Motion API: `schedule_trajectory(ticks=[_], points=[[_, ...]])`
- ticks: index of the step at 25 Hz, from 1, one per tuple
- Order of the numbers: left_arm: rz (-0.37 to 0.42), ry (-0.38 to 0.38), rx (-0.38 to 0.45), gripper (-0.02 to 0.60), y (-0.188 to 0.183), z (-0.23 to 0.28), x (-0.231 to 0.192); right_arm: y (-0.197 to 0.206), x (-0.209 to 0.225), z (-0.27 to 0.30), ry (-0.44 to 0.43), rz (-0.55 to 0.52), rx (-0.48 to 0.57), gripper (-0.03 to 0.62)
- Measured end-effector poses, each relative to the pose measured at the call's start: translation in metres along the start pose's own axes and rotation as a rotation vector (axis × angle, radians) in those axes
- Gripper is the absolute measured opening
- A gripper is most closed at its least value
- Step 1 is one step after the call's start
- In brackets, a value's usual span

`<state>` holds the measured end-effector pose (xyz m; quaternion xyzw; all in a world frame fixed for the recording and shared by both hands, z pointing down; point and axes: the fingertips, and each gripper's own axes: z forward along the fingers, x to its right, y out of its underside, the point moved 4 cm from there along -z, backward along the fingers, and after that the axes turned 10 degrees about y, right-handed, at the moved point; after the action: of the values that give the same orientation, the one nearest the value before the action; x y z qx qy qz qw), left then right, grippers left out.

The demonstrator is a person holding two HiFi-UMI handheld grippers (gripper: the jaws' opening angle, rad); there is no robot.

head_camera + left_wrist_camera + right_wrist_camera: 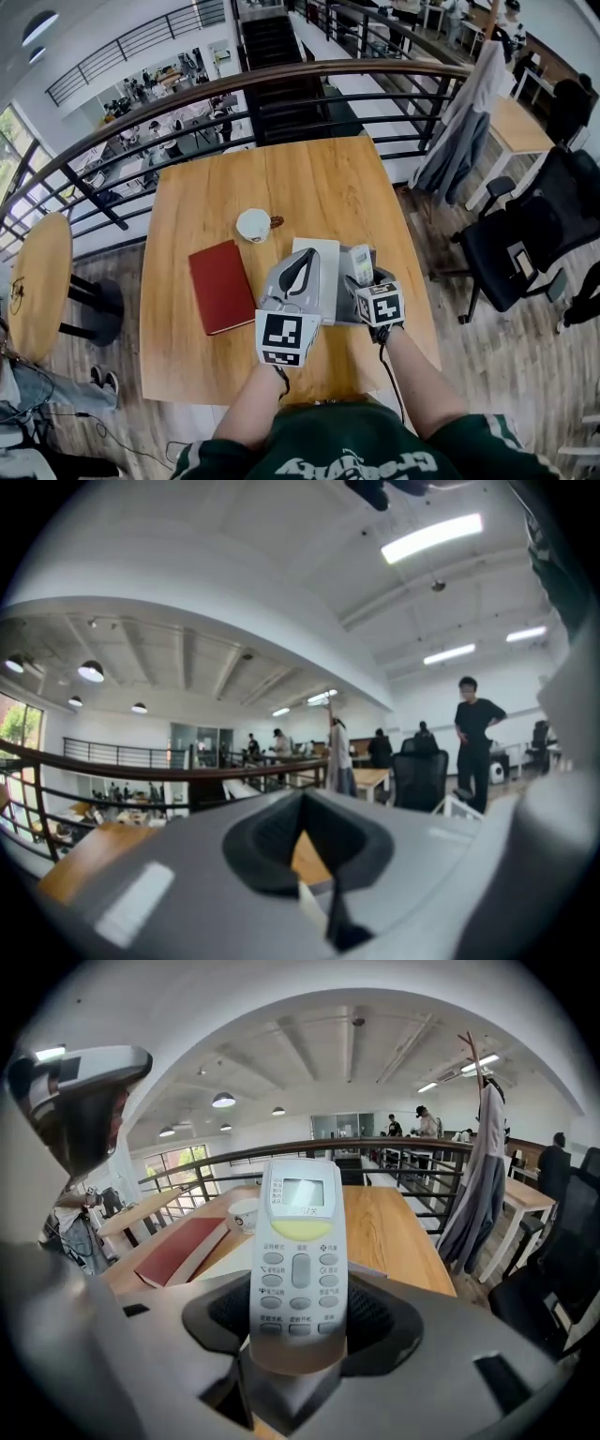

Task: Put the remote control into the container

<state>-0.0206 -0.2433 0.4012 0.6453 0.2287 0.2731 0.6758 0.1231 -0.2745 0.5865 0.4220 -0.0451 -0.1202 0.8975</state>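
The remote control (361, 263) (298, 1241) is white with grey buttons, a yellow-green key and a small screen. My right gripper (367, 281) (298, 1340) is shut on its lower end and holds it above the wooden table (309, 183), buttons up. The container (324, 251) is a white rectangular box lying just left of the remote, its near part hidden under my left gripper (297, 270). In the left gripper view, that gripper (302, 841) is tilted upward and its pads meet with nothing between them.
A red book (222, 286) (183, 1246) lies left of the container. A white cup (253, 225) (244, 1213) stands behind it. A dark railing (281, 84) runs past the table's far edge. A black office chair (525, 234) is at the right.
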Motion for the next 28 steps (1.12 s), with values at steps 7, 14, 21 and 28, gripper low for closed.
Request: schedule_trajectory(ticks=[7, 14, 21, 28], points=[[-0.009, 0.002, -0.011, 0.0, 0.007, 0.007, 0.0, 0.023, 0.0, 0.025, -0.009, -0.005, -0.124, 0.264], [-0.02, -0.003, -0.032, 0.0, 0.016, 0.017, -0.006, 0.042, 0.003, 0.046, -0.037, 0.022, -0.263, 0.264], [-0.038, 0.004, -0.046, 0.0, 0.024, 0.027, -0.01, 0.057, 0.006, 0.064, -0.009, 0.019, -0.386, 0.264], [-0.048, 0.005, -0.06, 0.0, 0.031, 0.034, -0.017, 0.065, 0.009, 0.078, -0.003, 0.04, -0.472, 0.265]])
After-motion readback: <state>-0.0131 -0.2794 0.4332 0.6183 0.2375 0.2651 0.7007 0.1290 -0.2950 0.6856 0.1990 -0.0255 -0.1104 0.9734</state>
